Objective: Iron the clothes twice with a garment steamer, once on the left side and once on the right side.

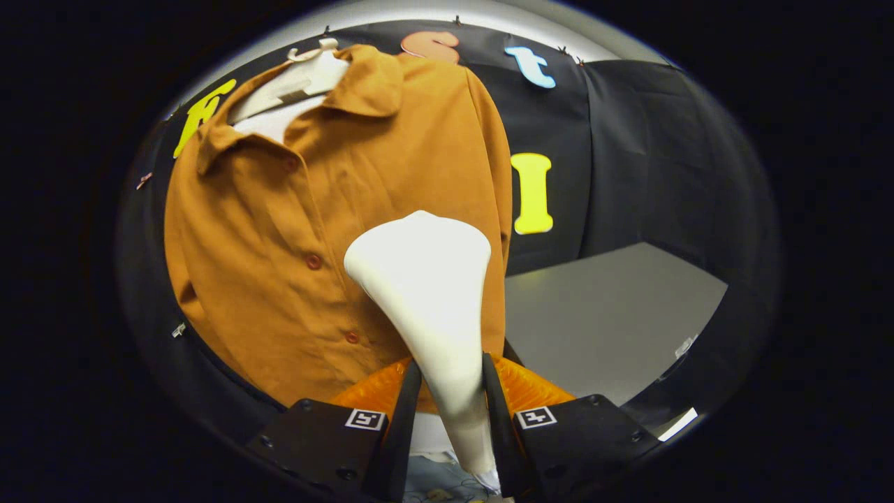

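A brown buttoned shirt (279,230) hangs on a pale hanger (307,70) against the black booth wall, its collar open at the top and its front facing the camera, with a row of buttons (313,261) running down the placket. To its right, lower and farther back, lies a grey worktop (614,314). The white steamer (426,293) rises from between the jaws, its narrow neck clamped by both fingers and its broad flared head spreading out just ahead of them, in front of the lower right part of the shirt, beside the button row; whether the head touches the cloth cannot be told. The gripper (450,398) is closed onto that neck, one finger pressing each side.
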`<state>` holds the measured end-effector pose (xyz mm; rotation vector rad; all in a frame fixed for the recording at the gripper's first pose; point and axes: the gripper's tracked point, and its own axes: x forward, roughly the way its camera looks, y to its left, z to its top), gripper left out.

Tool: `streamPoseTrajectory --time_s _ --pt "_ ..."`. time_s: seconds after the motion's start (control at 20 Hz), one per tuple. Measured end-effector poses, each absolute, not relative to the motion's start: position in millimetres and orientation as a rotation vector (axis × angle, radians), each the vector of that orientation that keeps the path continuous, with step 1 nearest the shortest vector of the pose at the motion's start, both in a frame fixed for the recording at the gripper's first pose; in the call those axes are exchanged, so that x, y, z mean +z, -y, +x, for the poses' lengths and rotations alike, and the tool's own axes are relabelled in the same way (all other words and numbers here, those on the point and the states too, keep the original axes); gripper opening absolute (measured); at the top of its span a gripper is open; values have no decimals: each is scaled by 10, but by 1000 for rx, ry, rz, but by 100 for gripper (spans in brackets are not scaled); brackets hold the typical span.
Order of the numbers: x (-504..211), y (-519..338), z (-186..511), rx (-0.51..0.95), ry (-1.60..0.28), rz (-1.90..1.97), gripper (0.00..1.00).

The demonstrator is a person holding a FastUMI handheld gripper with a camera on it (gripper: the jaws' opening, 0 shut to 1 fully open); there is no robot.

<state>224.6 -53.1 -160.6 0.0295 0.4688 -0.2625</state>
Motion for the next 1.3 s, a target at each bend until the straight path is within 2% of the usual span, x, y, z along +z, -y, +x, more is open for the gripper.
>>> streamPoseTrajectory --time_s 0.2,0.55,0.9,1.3 --pt "-1127 118 2301 -174 -341 16 53" --pt "-1042 -591 2363 -36 -296 -8 53" --pt "-1267 -940 2500 1 -347 -4 53" --pt "-1872 -1060 2601 -3 -501 -10 53"
